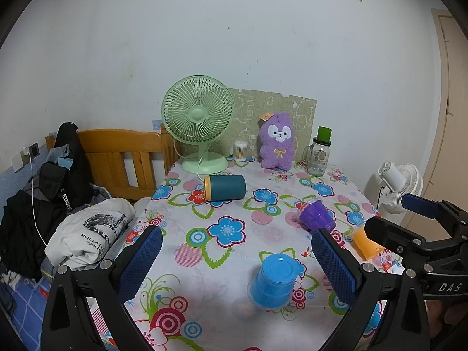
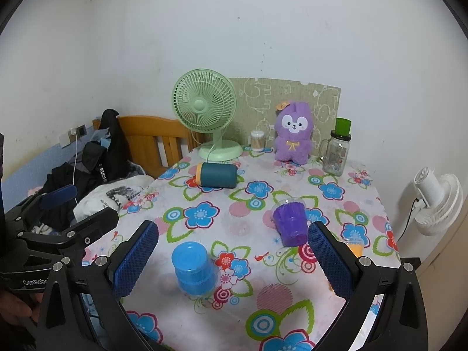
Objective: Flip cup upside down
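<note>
Small plastic cups: 3, namely blue [image 1: 273, 282], purple [image 1: 316, 215], orange [image 1: 365, 241].
Teal tumbler [image 1: 224, 187]: 1, centre frame.
Fans: 2, namely green fan [image 1: 199, 122] at the worktop's back, white fan [image 1: 400, 185] at right edge.
Plush [image 1: 276, 140]: 1.
Glass jar [image 1: 318, 155]: 1.
Swab tub [image 1: 240, 150]: 1.
Grippers: 2, namely left gripper [image 1: 237, 260], right gripper [image 2: 234, 257].
Folded white shirt [image 1: 90, 234]: 1, lower left.

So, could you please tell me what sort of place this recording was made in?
Most likely a small bedroom at home: a wooden bed headboard heaped with clothes stands beside a table under a flowered tablecloth, holding a green desk fan and a purple plush toy.
</note>
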`<state>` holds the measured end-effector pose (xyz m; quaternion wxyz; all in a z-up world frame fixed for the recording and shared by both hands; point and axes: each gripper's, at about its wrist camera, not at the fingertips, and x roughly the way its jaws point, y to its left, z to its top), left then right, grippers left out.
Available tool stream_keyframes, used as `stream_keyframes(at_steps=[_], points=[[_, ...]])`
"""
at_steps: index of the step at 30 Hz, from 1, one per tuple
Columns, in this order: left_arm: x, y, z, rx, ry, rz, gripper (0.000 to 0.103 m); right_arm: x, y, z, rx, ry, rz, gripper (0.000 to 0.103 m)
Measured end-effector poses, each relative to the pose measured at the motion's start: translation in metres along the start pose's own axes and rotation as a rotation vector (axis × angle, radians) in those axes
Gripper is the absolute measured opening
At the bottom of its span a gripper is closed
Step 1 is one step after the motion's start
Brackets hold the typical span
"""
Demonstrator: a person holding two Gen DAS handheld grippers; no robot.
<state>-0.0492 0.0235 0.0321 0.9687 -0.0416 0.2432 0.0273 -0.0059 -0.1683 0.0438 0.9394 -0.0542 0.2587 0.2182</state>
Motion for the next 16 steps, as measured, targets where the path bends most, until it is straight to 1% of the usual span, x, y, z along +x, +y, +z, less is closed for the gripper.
stream_keyframes(at_steps=[16], points=[[0.0026,-0.0012,-0.0024,-0.001,0.004,-0.003,0.103,0.0022,0.0010,-0.0016,0.005,0.002,0.002,0.103]])
